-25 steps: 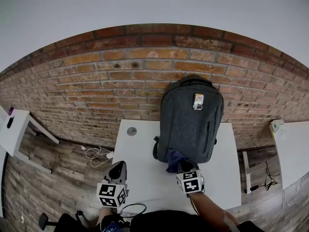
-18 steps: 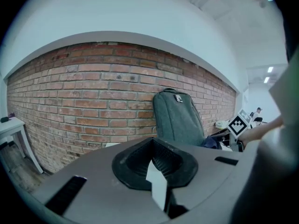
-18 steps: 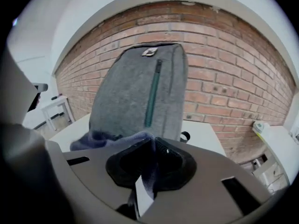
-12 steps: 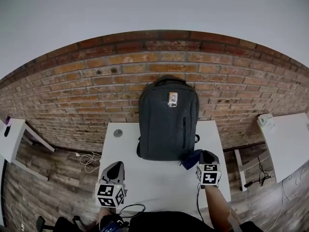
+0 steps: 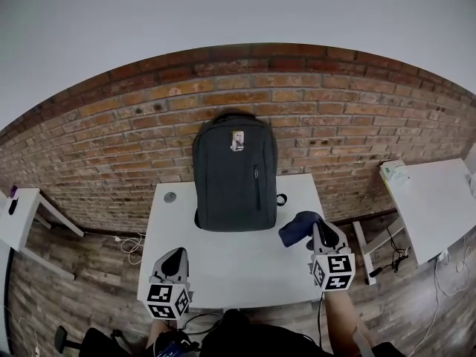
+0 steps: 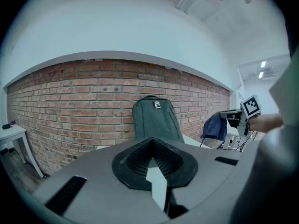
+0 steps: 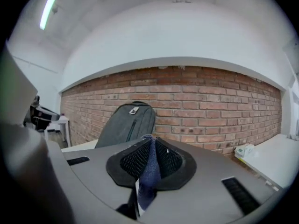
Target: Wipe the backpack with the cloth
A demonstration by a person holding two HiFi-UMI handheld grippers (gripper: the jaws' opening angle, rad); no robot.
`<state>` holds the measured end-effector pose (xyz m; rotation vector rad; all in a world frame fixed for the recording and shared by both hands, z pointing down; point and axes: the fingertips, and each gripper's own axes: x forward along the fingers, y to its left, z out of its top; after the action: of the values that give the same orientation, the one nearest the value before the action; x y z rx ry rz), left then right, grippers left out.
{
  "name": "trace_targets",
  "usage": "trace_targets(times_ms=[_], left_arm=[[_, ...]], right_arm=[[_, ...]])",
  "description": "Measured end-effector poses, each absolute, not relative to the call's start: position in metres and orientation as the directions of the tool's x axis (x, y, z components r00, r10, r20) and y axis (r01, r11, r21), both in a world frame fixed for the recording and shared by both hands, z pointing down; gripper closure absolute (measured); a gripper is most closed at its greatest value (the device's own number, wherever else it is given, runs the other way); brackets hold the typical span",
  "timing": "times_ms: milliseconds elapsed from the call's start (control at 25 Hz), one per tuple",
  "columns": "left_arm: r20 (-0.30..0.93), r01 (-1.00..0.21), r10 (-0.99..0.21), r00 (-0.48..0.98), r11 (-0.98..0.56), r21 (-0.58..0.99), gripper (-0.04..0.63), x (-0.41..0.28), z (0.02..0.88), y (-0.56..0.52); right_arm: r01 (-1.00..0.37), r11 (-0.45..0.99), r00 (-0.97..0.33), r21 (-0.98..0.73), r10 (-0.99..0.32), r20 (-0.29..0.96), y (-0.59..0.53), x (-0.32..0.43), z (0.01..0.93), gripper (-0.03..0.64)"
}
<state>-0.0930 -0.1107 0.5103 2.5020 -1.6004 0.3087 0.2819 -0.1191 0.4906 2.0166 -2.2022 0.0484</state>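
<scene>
The right gripper [image 5: 318, 227], just right of the backpack [image 5: 235, 173], has its fingers clamped on the blue cloth [image 5: 296, 230]. The left gripper [image 5: 177, 254], front-left of the backpack, has its fingers together.

Soft, even light from a ceiling tube lamp [image 7: 48, 10] casts only faint shadows, the backpack [image 5: 235, 173] reads sharp, fisheye distortion bows the brick wall [image 5: 149, 117] into an arc, and both gripper views vignette black at the corners.
</scene>
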Motion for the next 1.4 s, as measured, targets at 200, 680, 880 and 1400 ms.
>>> trace_targets(times_ms=[200,680,880,1400], left_arm=[[0.277,-0.913,-0.876,0.396,-0.406,0.021,0.598,-0.074,0.519,-0.050],[0.302,-0.903,-0.861,0.409,-0.429,0.002,0.598,-0.059,0.524,0.016],[0.289,-0.887,-0.849,0.443,-0.461,0.005,0.598,-0.057,0.521,0.040],[0.254,-0.913,-0.882,0.396,-0.408,0.004,0.598,-0.160,0.522,0.160]], right_arm=[[-0.990,0.137,-0.134,0.040,-0.989,0.060,-0.070,0.294,0.467,0.586],[-0.983,0.184,-0.184,0.007,-0.982,0.030,0.002,0.289,0.466,0.586],[-0.984,0.179,-0.179,0.005,-0.983,0.034,0.030,0.280,0.467,0.586],[-0.988,0.156,-0.156,0.014,-0.988,-0.012,0.155,0.212,0.456,0.586]])
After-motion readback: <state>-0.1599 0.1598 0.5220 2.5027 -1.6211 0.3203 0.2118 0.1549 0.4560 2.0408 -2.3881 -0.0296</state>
